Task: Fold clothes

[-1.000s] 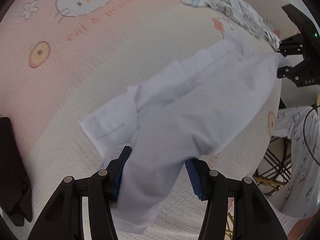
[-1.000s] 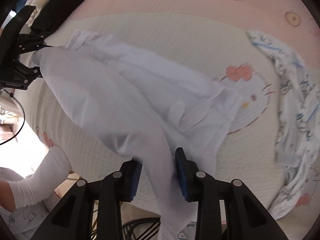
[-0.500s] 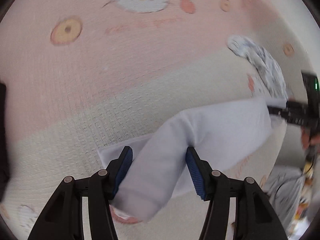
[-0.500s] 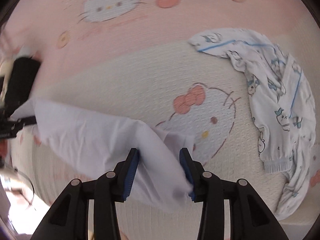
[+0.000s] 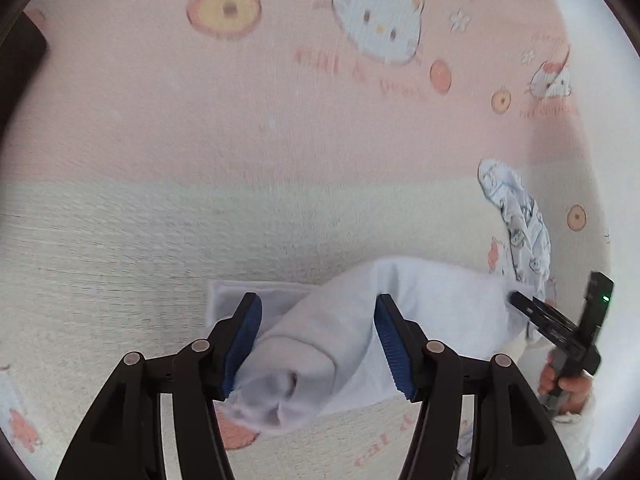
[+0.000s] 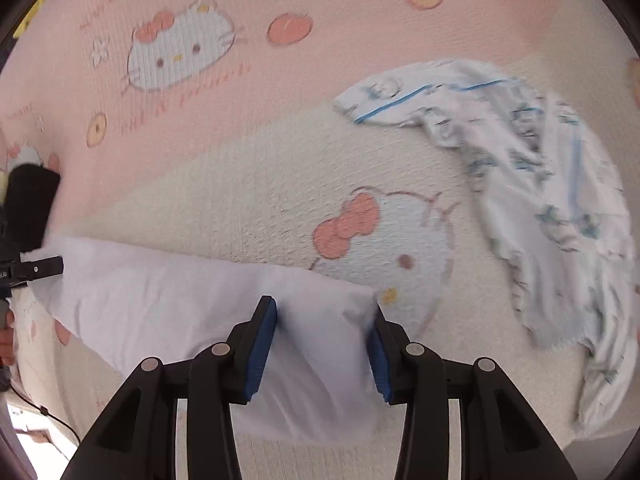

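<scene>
A white garment (image 5: 436,304) hangs stretched between my two grippers above the bed, its lower edge near the cream blanket. In the left wrist view my left gripper (image 5: 318,346) has its jaws wide apart with a bunched end of the garment between the blue pads. In the right wrist view my right gripper (image 6: 322,346) also stands wide apart with the garment's (image 6: 168,304) other end between its pads. Each gripper shows in the other's view, the right one (image 5: 560,320) at the cloth's far corner, the left one (image 6: 32,270) likewise.
A patterned white and blue pyjama piece (image 6: 540,184) lies crumpled on the bed's right side; it also shows in the left wrist view (image 5: 520,220). A black item (image 6: 28,204) lies at the left. The pink and cream Hello Kitty blanket (image 6: 280,184) covers the bed.
Both grippers lifted and swung forward, pulling the spread garment into a taut band between them. Both views now look farther up the bed.
</scene>
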A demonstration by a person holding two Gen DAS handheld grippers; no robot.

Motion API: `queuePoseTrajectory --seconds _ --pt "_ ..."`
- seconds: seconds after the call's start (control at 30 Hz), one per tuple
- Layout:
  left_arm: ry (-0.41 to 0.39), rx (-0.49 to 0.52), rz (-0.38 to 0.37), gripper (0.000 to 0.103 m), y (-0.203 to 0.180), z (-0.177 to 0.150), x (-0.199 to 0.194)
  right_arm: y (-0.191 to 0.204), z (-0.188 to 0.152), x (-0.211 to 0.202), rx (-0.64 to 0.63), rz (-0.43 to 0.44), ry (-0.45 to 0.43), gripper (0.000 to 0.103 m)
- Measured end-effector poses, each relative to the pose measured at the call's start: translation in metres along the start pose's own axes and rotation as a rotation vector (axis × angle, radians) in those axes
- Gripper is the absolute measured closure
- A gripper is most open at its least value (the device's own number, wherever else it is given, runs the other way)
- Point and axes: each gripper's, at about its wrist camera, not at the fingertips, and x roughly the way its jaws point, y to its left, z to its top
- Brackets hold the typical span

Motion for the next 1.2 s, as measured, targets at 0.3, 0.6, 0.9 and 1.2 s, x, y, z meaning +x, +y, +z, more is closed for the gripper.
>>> queuePoseTrajectory --seconds 0.3,0.6,0.9,1.2 --pt "-0.149 -0.064 0.016 0.047 0.016 -0.052 -0.047 -0.034 -0.039 -0.032 0.334 0.096 -0.169 0.039" --pt "-0.261 -0.492 -0.38 0.034 0.052 -0.108 -0.072 -0.015 -0.092 0.009 0.808 0.444 -0.188 0.039" --pt "-0.243 -0.533 -0.419 0.027 0.042 -0.122 -0.041 -0.017 -0.159 0.012 1.031 0.578 -0.221 0.033" --pt "-0.363 -0.589 -0.42 0.026 0.042 -0.099 -0.015 -0.015 -0.127 0.038 1.115 0.635 -0.315 0.031"
